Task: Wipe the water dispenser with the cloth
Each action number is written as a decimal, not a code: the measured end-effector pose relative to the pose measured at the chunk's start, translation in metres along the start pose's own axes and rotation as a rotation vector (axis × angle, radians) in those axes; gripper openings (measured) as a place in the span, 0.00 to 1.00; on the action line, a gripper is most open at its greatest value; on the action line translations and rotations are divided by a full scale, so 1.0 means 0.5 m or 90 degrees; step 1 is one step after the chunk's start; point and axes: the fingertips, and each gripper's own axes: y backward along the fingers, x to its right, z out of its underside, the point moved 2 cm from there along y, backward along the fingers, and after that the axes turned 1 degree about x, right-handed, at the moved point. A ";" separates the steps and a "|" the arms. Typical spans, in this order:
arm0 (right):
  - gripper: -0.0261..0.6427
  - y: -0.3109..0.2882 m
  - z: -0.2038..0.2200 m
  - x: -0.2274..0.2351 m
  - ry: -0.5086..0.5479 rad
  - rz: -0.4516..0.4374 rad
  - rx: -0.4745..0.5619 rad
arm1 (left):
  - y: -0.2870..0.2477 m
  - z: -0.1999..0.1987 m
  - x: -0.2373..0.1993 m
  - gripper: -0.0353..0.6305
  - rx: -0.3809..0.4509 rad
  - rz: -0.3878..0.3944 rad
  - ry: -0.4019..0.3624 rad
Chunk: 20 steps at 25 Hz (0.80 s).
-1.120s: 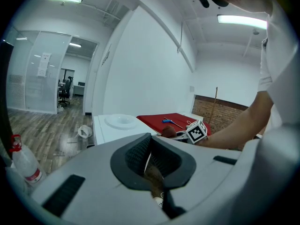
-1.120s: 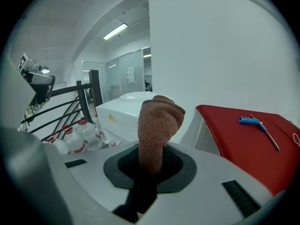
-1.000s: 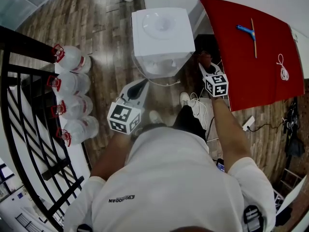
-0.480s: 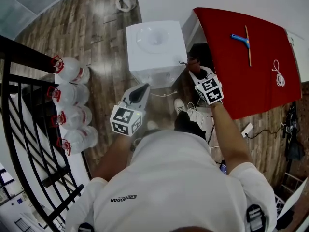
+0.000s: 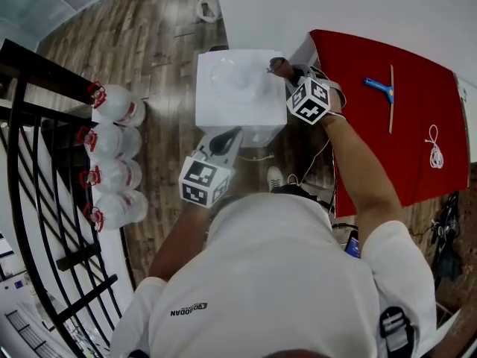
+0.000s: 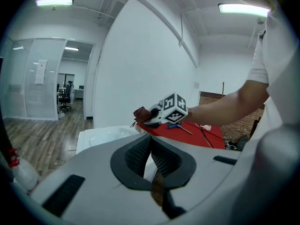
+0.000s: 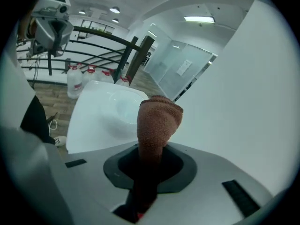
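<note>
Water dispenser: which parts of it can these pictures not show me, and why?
- Front face of the water dispenser: the head view looks steeply down, and the left gripper covers part.
- Whether the cloth touches the top: right gripper view, the cloth hides its own tip.
- Lower body: left gripper view, cut off by that gripper's own housing.
</note>
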 end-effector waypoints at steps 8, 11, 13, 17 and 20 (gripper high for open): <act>0.12 -0.148 -0.003 0.096 0.114 0.001 -0.017 | -0.009 0.000 -0.022 0.04 -0.023 -0.074 0.013; 0.12 -0.182 -0.006 0.115 0.132 -0.001 -0.021 | 0.000 0.006 -0.035 0.04 -0.024 -0.102 0.028; 0.12 -0.199 -0.007 0.119 0.144 -0.006 -0.024 | 0.004 0.008 -0.042 0.04 -0.024 -0.114 0.035; 0.12 -0.215 -0.011 0.111 0.170 -0.015 -0.026 | 0.011 0.021 -0.047 0.04 -0.031 -0.124 0.047; 0.12 -0.211 -0.010 0.096 0.184 -0.019 -0.026 | 0.013 0.026 -0.045 0.04 -0.034 -0.122 0.048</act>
